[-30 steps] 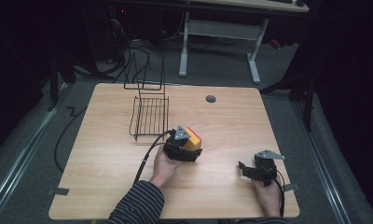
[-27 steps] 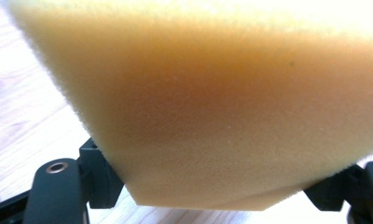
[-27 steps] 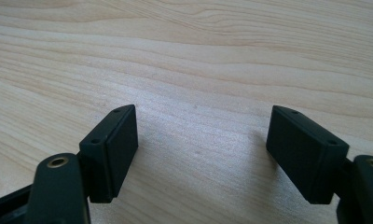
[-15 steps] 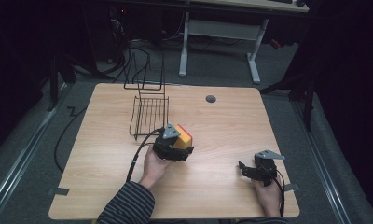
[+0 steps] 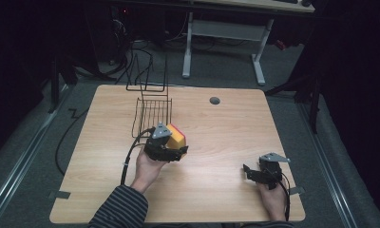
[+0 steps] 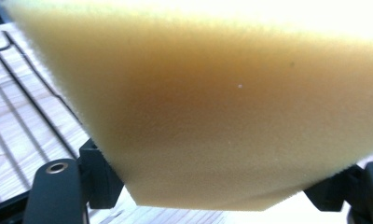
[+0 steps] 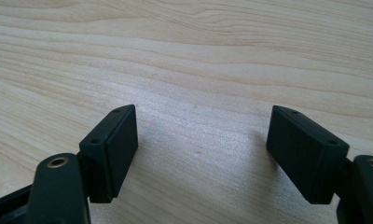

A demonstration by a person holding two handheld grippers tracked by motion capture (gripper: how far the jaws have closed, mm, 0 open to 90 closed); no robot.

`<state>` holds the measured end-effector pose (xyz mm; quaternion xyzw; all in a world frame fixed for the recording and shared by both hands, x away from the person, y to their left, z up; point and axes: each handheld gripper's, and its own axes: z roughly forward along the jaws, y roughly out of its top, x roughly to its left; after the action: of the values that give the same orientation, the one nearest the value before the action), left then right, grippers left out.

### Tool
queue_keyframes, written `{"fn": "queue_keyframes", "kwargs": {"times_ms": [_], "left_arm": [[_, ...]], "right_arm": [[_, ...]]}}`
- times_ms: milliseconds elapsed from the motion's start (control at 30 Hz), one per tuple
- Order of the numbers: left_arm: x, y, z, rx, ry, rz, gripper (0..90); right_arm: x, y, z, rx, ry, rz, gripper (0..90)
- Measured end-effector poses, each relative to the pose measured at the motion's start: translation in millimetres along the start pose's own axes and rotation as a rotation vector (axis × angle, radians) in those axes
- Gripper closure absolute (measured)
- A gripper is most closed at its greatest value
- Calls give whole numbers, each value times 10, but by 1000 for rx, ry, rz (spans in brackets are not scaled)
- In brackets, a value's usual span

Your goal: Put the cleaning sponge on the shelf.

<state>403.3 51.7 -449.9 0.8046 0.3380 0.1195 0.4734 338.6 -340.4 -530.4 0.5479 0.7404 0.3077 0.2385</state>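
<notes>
The sponge [image 5: 175, 137], yellow with a red-pink face, sat between the jaws of the left gripper [image 5: 171, 148], which were clamped on it; in the left gripper view its yellow foam [image 6: 222, 116] spread wide across the space between the two black jaws and hid both pads. The sponge stuck out ahead of that gripper, away from the person's left hand [image 5: 147, 166]. Just beyond and to the left of the gripper stood a black wire rack [image 5: 152, 111], its thin bars showing past the sponge's edge in the left gripper view [image 6: 17, 140]. Whether the sponge touched the rack could not be told.

Well apart to the right, the right gripper [image 5: 252, 172] lay low over the wooden table [image 5: 226, 128], held in the right hand [image 5: 272, 199]. Its jaws stood wide apart with nothing between them, and bare wood grain [image 7: 198, 116] lay between and ahead of the pads.
</notes>
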Motion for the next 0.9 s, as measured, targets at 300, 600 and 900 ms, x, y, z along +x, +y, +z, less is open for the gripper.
{"fn": "queue_keyframes", "kwargs": {"times_ms": [300, 600, 900], "left_arm": [[86, -4, -173, -3, 38, 8, 236], [251, 25, -348, -20, 82, -2, 235], [450, 5, -367, -25, 138, -35, 235]], "right_arm": [[0, 0, 0, 0, 0, 0, 252], [0, 0, 0, 0, 0, 0, 252], [0, 0, 0, 1, 0, 0, 252]]}}
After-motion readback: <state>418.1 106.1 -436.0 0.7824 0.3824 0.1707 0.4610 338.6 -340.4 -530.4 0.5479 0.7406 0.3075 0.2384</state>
